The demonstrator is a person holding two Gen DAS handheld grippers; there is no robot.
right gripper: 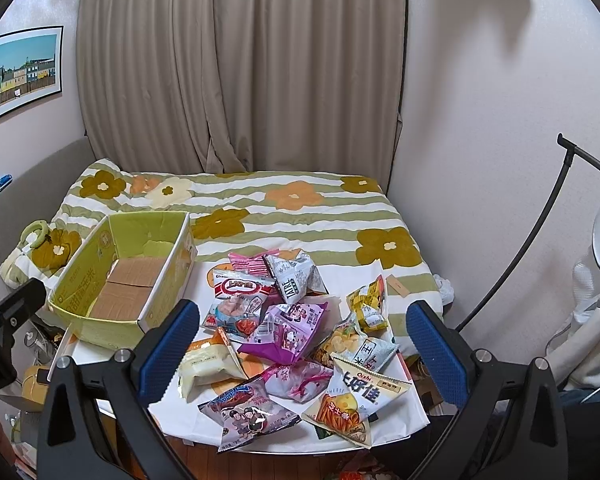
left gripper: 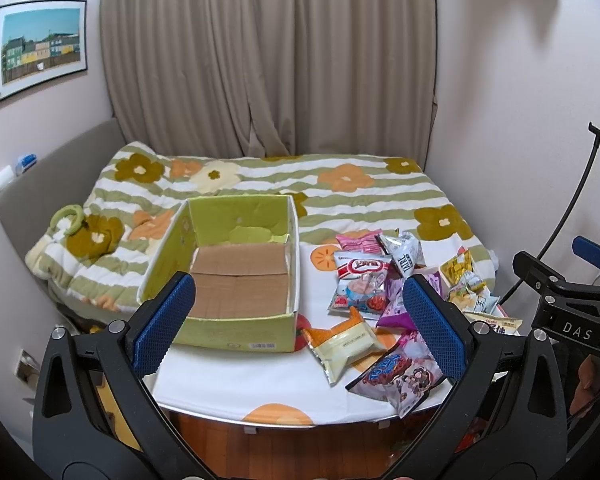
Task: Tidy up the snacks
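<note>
An empty green cardboard box stands on the left of a small white table. A pile of snack packets lies on the right of the table, among them a purple packet, a white Oishi packet and a red and white packet. My left gripper is open and empty, held back from the table between box and pile. My right gripper is open and empty, held back in front of the pile. The right gripper's body also shows at the right edge of the left wrist view.
A bed with a green striped flower quilt lies right behind the table. Beige curtains hang at the back. A black lamp stand and white bags stand on the right. Wooden floor shows below the table's near edge.
</note>
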